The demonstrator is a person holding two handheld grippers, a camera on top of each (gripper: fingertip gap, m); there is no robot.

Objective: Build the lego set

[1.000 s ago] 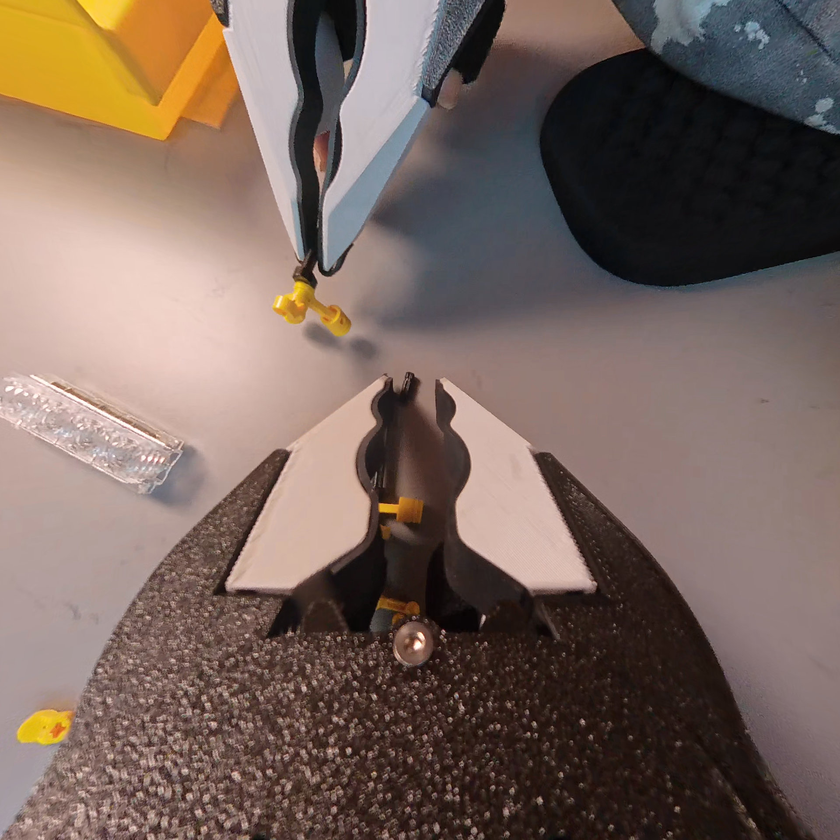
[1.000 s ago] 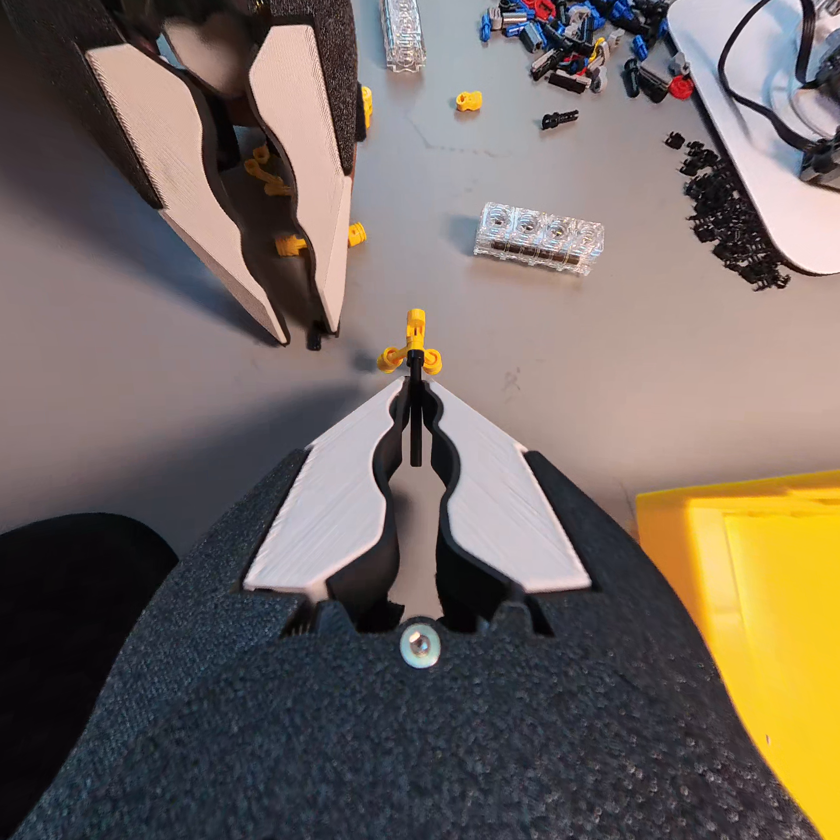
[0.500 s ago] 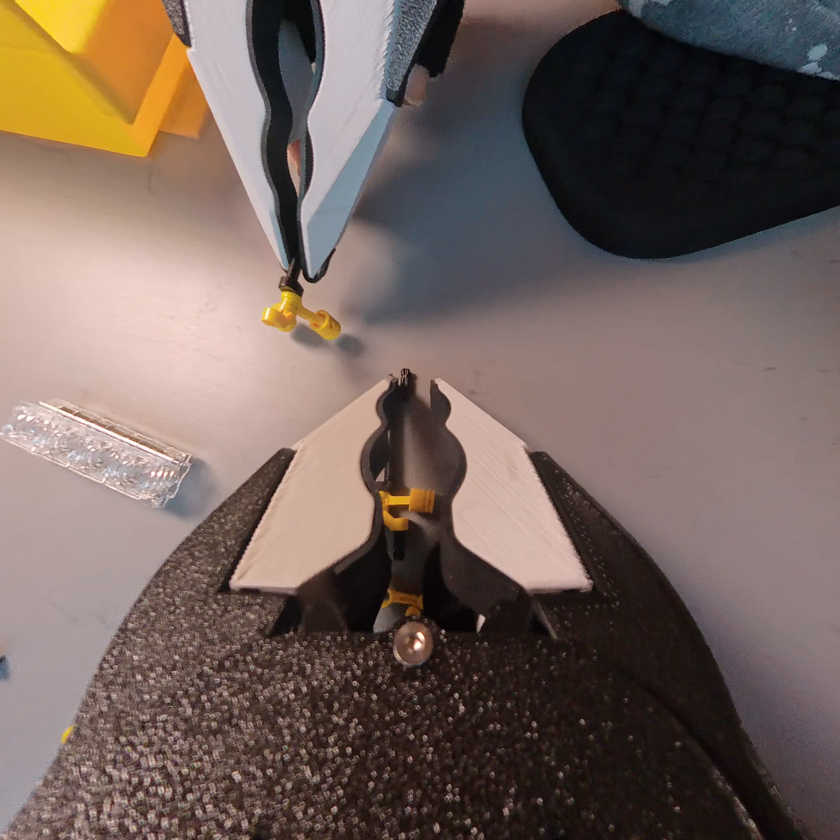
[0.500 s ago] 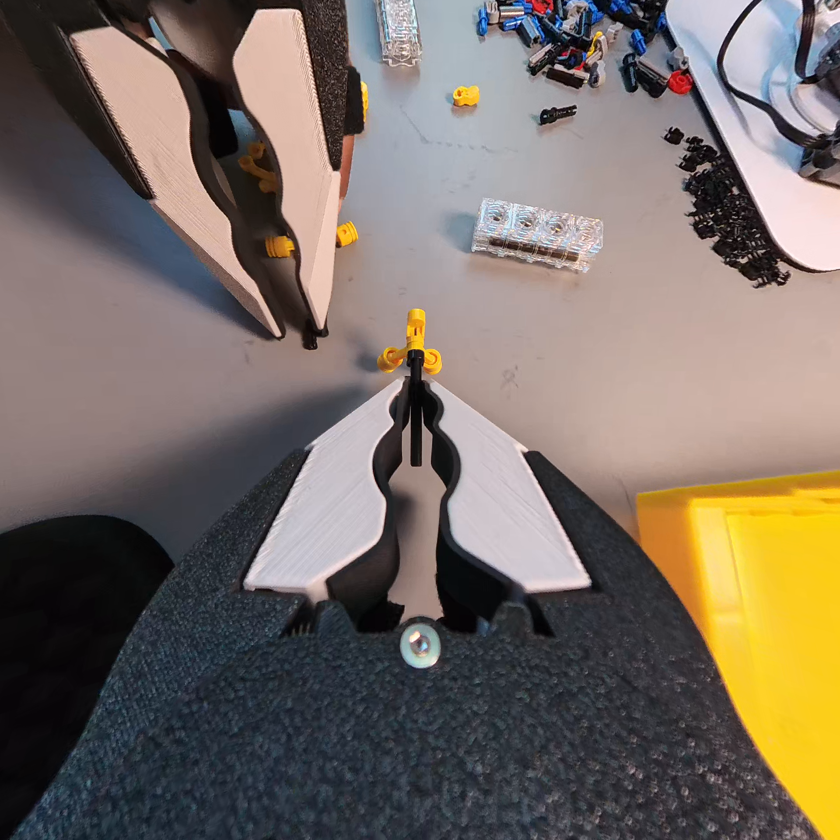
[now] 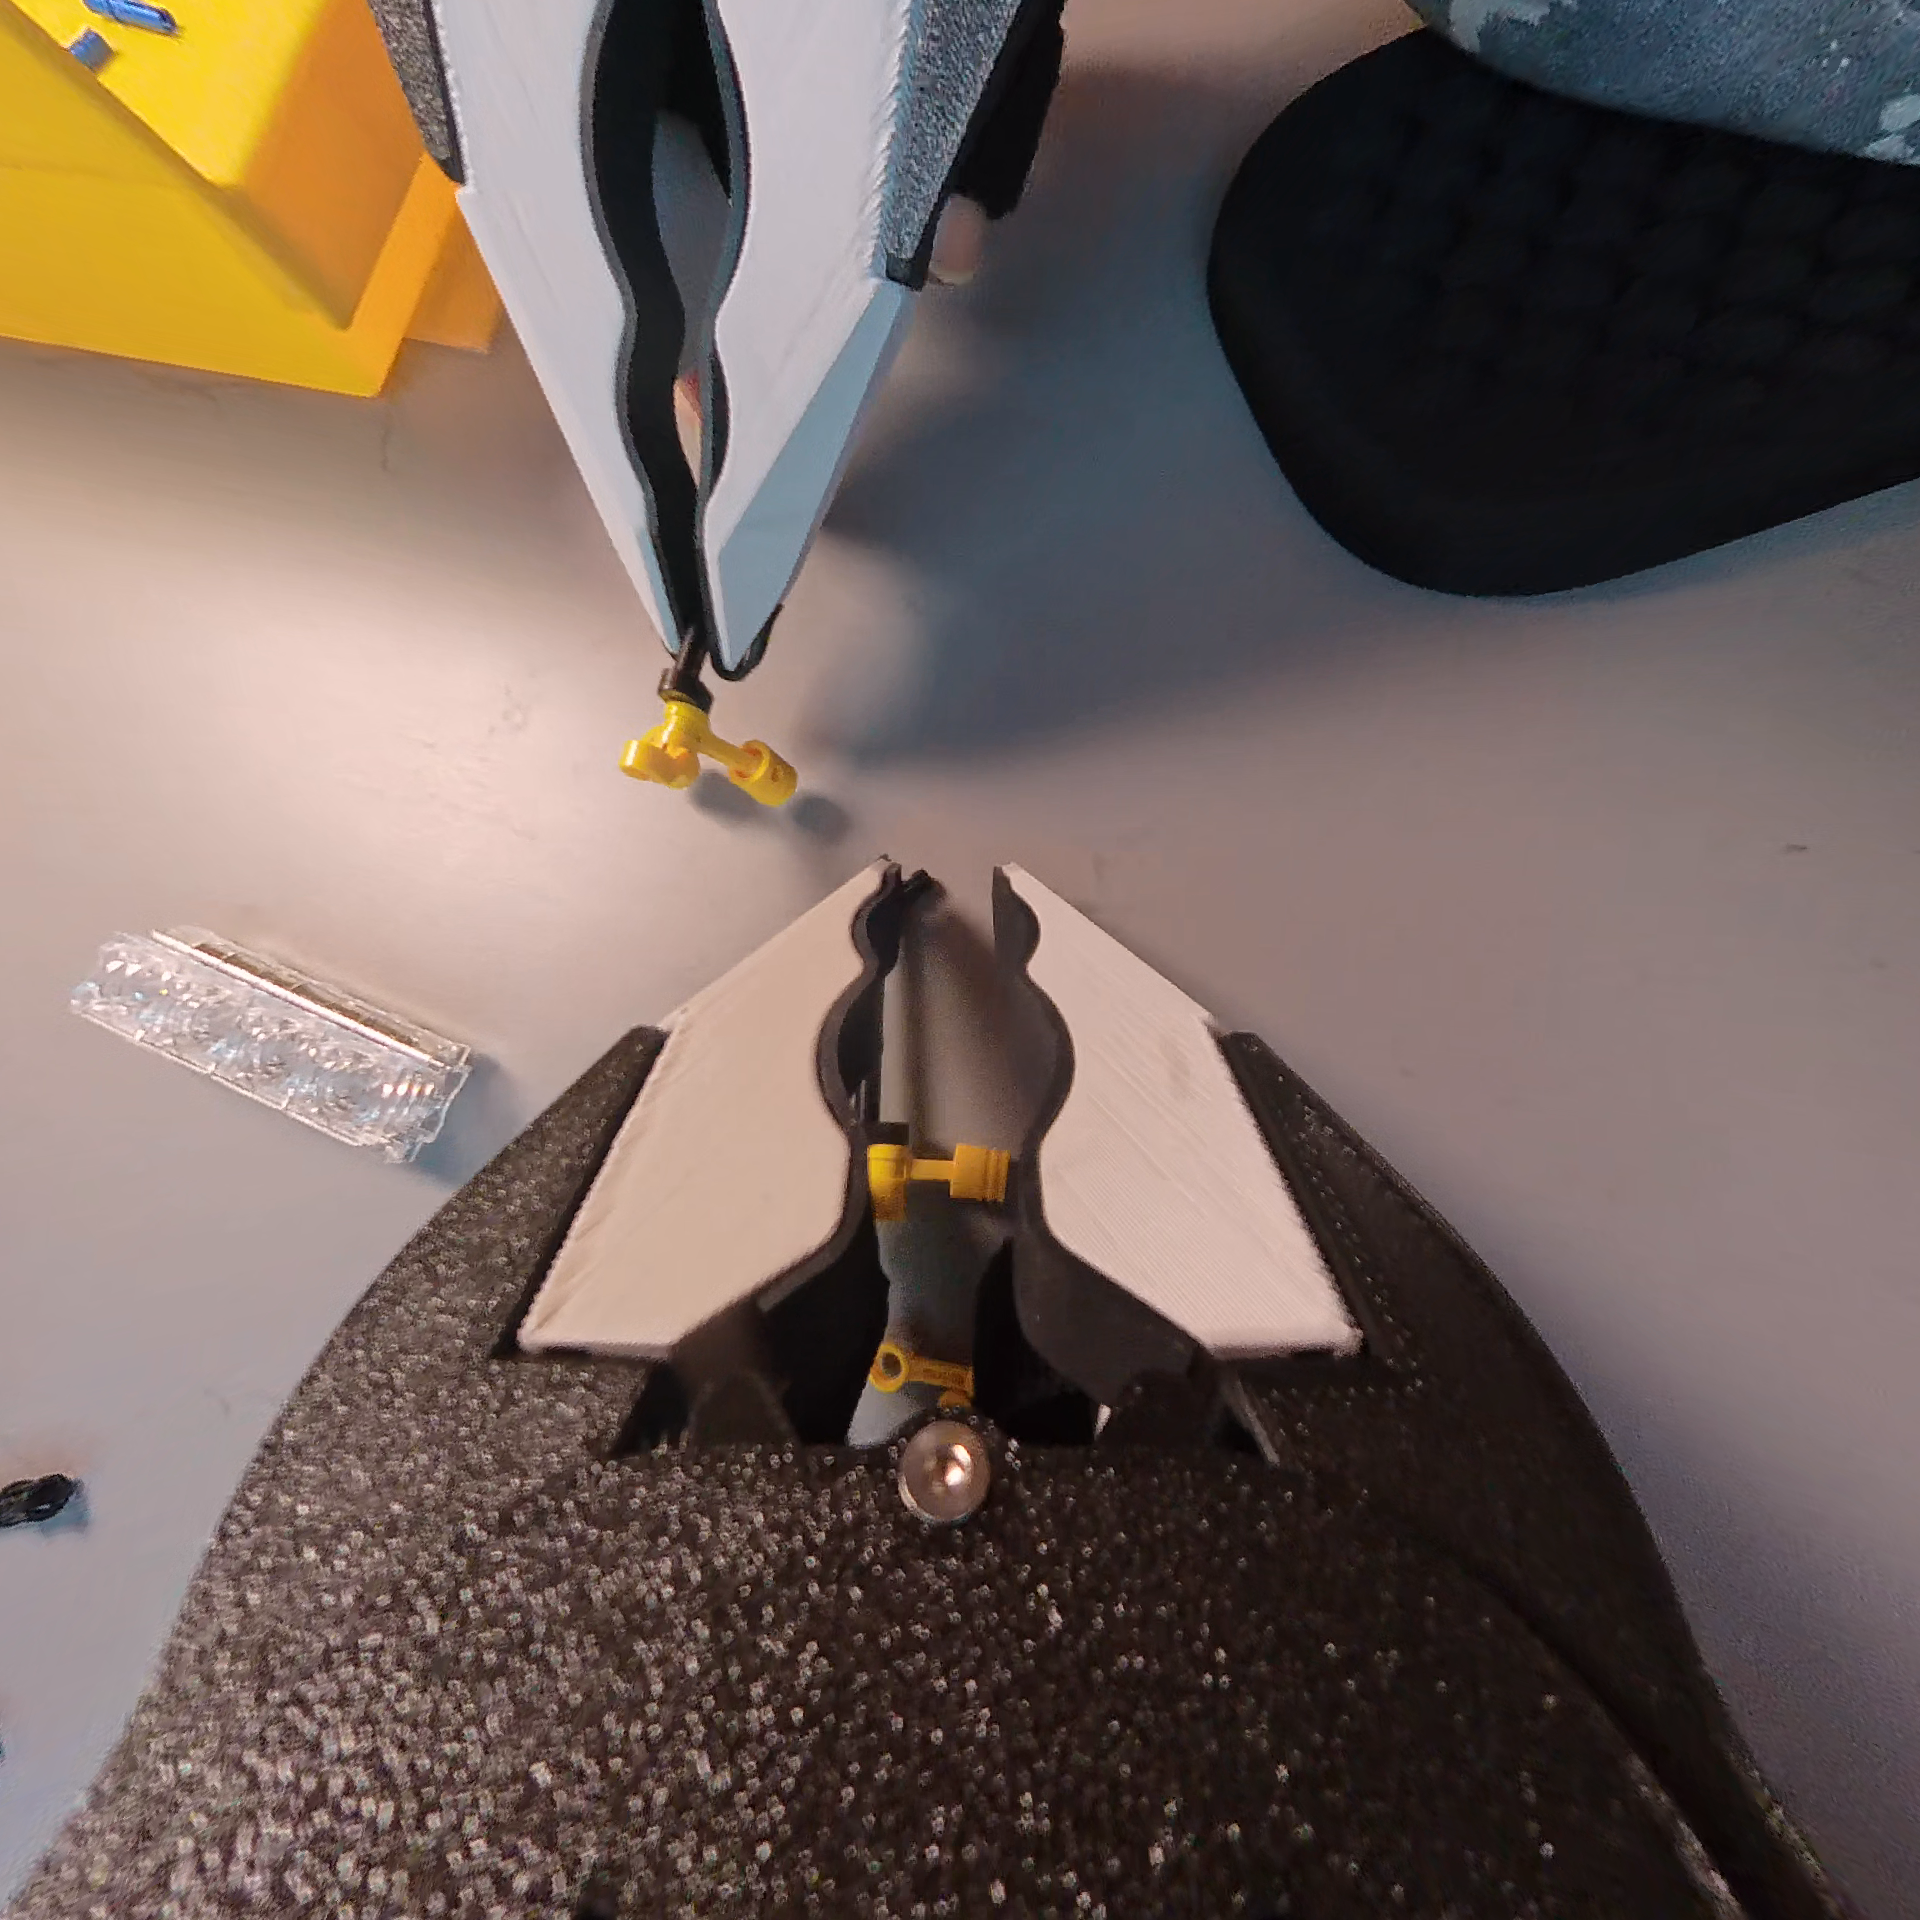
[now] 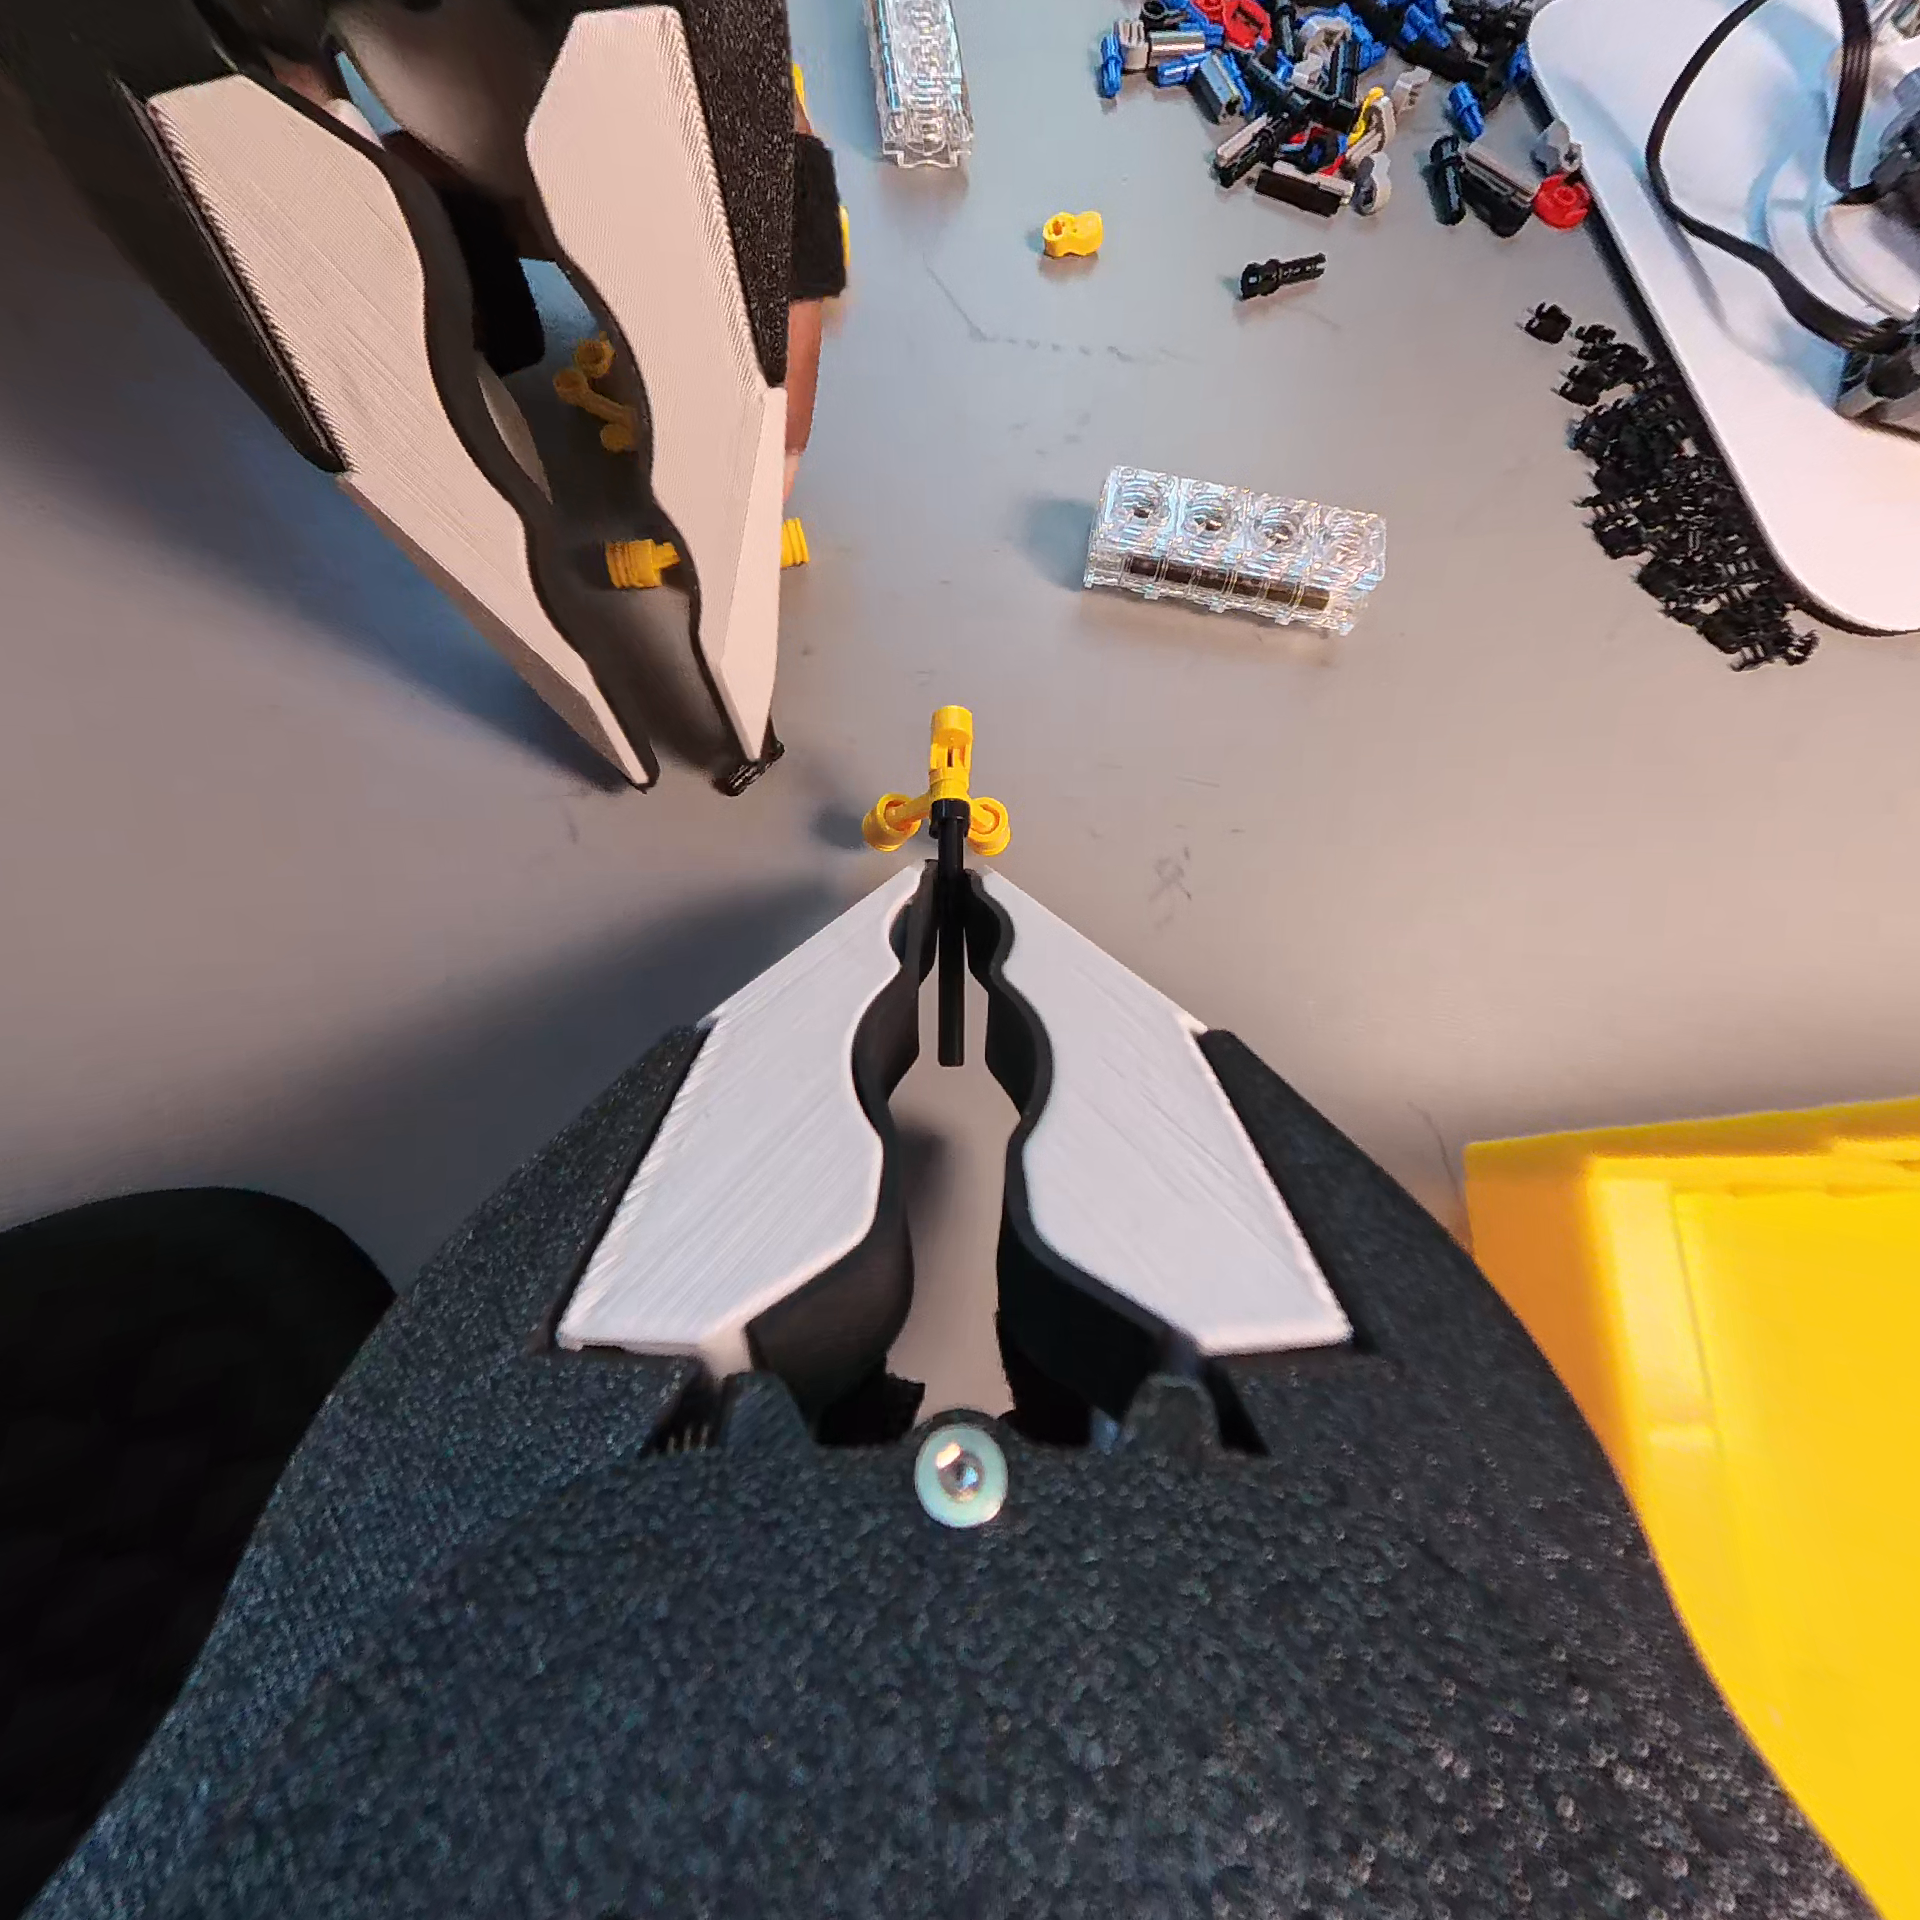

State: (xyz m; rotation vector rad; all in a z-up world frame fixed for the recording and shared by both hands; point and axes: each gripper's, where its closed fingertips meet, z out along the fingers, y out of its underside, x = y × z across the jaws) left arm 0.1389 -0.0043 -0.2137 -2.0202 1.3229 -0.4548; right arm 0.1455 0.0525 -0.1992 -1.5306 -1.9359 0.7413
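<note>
My right gripper (image 6: 945, 873) is shut on a thin black axle (image 6: 948, 966) that sticks out past its tips. The axle carries small yellow connectors (image 6: 940, 810) just above the grey table. The left wrist view shows the right gripper (image 5: 717, 649) and the yellow connectors (image 5: 707, 753) at the top. My left gripper (image 5: 942, 878) faces it, tips a short way apart. Its jaws stand narrowly apart on a black axle (image 5: 883, 997) along the left finger, with a yellow connector (image 5: 935, 1172) spanning the gap. The left gripper (image 6: 696, 774) also shows at the upper left of the right wrist view.
A clear studded brick (image 6: 1236, 545) lies right of the tips and also shows in the left wrist view (image 5: 270, 1039). A heap of coloured pieces (image 6: 1320, 94), a pile of black pins (image 6: 1662, 499) and a white tray (image 6: 1714, 343) lie far right. A yellow bin (image 6: 1714, 1455) and a black pad (image 5: 1558, 312) flank me. Spacing between my two grippers at the tips: around 6 centimeters. The right tips stand about 10 centimeters off the clear studded brick (image 6: 1236, 545). It is also in sight in the left wrist view (image 5: 255, 1018).
Both grippers have drifted only slightly and still face each other tip to tip. Each keeps its axle piece.
</note>
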